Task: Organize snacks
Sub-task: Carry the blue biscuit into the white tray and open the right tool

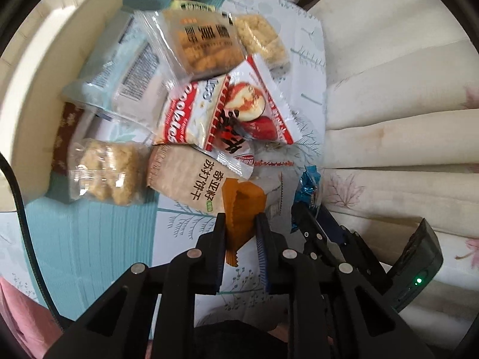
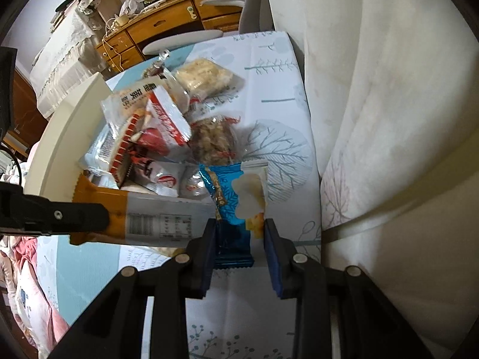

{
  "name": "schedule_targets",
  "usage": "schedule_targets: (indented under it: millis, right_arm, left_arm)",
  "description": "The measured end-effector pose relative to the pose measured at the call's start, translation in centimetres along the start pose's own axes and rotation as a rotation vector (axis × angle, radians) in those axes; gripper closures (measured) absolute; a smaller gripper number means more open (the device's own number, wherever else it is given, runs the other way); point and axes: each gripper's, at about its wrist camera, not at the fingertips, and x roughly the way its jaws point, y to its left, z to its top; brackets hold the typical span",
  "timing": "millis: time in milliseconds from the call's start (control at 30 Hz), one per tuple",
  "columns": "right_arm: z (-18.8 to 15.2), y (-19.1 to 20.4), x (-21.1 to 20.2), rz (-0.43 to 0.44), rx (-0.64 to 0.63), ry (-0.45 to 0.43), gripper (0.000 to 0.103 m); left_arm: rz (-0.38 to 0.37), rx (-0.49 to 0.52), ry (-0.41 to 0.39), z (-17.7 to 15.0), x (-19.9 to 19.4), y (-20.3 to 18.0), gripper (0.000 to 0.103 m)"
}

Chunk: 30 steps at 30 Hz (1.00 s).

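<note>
Your left gripper has its fingers clamped on the orange end of a long orange-and-grey crinkle-edged wrapper, held at the near edge of the snack heap on the tree-patterned pale blue surface. Your right gripper has its fingers closed on a shiny blue foil snack packet. Only the right wrist view shows the long wrapper's grey printed label and the wooden drawer unit behind; only the left shows the clear bag of pale puffed rice cakes.
</note>
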Motion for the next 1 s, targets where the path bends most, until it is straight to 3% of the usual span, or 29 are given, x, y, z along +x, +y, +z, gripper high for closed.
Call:
schedule_targets:
  millis: [100,533,767,1000]
  right_arm:
    - [0.1,0.7,-1.1,0.007,-0.009,-0.02,0.073]
    - [0.0,6.0,-4.9,0.023,-0.104,-0.099,0.073]
    - [-0.2,11.1,-5.9,0.038,-0.107,-0.134,0.073]
    - [-0.5,17.4,-6.5,0.053,-0.116,-0.169,0.073]
  left_arm:
    - [0.016,-0.004,-0.03,-0.2,-1.8,0.2,0.087]
    - [-0.07,-0.056,-0.201,-2.6,-9.3,5.1,0.091]
    - [-0.143,-0.022,-0.28,-3.3,-13.8,9.1,0.096]
    - [-0.155,0.033,-0.331,-3.2,-18.0,13.5,0.097]
